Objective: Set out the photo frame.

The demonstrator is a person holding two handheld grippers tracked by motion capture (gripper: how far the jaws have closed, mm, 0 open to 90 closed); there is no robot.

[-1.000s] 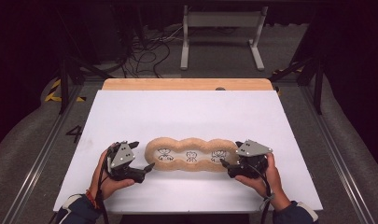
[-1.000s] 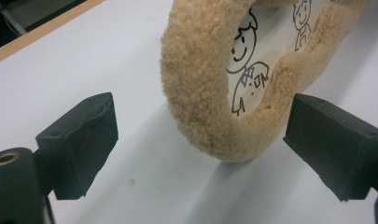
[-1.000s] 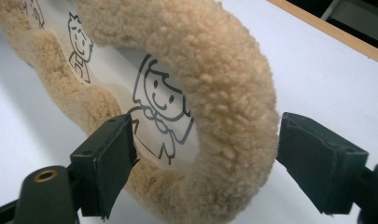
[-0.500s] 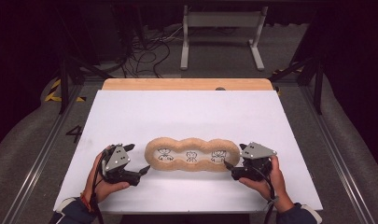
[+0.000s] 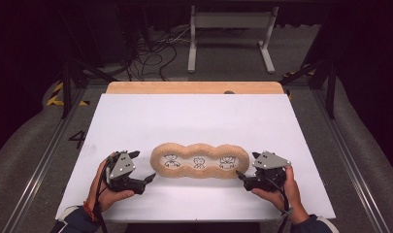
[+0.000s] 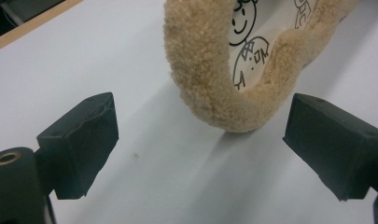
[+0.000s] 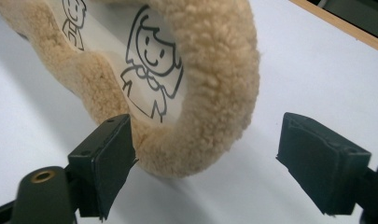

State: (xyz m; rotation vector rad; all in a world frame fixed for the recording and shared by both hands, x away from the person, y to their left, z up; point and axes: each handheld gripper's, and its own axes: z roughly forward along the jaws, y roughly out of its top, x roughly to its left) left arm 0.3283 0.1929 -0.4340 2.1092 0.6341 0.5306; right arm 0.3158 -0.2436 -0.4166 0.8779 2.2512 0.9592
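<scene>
Grippers poised, fleecy frame not yet gripped

Left gripper (image 5: 148, 179) gapes wide, the three-window plush frame (image 5: 200, 147) lying flat just ahead of its jaws. Right gripper (image 5: 241, 175) likewise spread, frame's end between its jaws; grasping remains

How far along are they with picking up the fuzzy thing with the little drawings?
Done: both tools are lined up, one at each end of the fuzzy frame. In hand: the left tool and right tool sit open, jaws apart, close to the rim without pinching it. Left: probably closing on both ends and lifting; the frame lies flat on the white table.
</scene>
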